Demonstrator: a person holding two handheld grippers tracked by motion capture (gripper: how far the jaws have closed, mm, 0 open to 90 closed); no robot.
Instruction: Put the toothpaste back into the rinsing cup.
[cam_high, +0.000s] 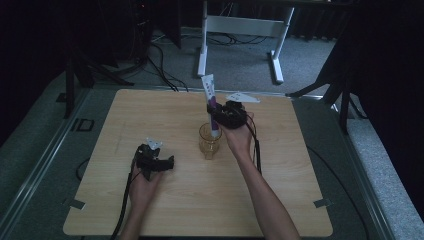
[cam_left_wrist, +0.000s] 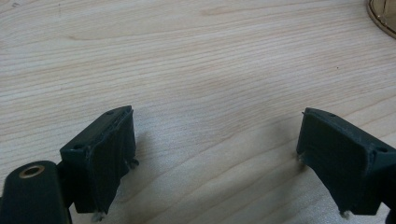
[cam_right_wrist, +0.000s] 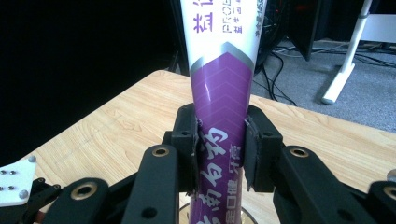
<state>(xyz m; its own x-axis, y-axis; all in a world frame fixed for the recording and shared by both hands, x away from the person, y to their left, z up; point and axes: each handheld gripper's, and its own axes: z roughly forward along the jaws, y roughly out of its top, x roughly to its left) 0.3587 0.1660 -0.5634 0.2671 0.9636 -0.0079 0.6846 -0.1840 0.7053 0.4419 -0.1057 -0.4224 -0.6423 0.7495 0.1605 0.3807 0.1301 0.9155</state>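
Toward the near left of the light wooden table (cam_high: 280, 200), the left hand-held gripper (cam_high: 159, 162) rests low with its jaws spread wide over bare wood. Near the table's middle stands a clear amber glass cup (cam_high: 209, 142). The right hand-held gripper (cam_high: 220, 116) pinches a purple-and-white toothpaste tube (cam_right_wrist: 219, 93), upright, its lower end inside the cup.

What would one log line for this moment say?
right gripper: shut on tube | tube: upright in cup | left gripper: open on table
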